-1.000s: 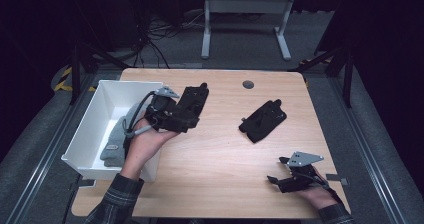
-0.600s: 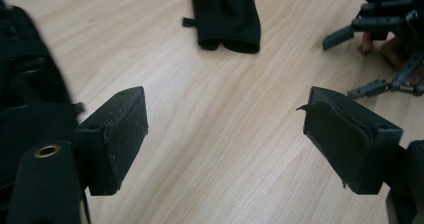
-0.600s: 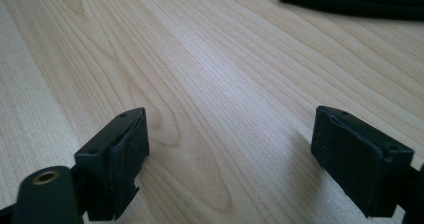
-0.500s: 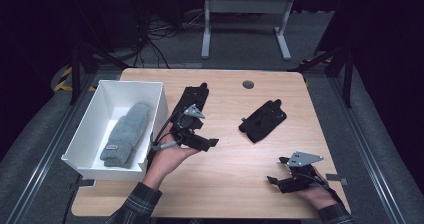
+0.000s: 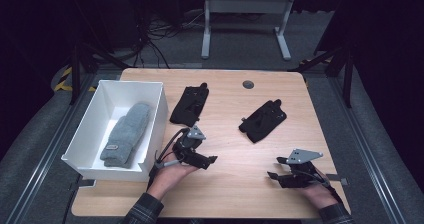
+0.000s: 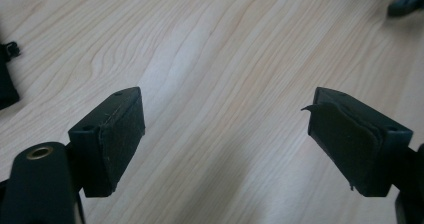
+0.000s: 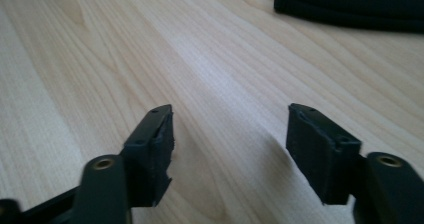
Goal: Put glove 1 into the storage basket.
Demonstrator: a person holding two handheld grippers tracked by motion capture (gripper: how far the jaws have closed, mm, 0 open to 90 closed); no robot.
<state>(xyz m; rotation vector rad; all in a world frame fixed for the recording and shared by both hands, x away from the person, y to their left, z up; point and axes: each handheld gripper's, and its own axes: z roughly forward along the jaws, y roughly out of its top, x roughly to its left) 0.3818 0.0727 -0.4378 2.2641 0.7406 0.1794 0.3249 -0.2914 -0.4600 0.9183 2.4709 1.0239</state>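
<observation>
We had the left claw (image 5: 206, 160) wide open and empty near the soft, light black glove (image 5: 189, 105) lying flat on the tabletop (image 5: 235, 134) beside the box (image 5: 155, 115); probably best pinched at its cuff edge.

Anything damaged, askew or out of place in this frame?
One thing: on the left gripper, the pad facing of the right-hand finger is peeling, its top corner curled off the block. Otherwise the grey mitten lies in the white bin, two black gloves flat on the table.

A wooden table (image 5: 225, 194) carries a white bin (image 5: 95, 119) and two black gloves (image 5: 189, 104) (image 5: 262, 120)
</observation>
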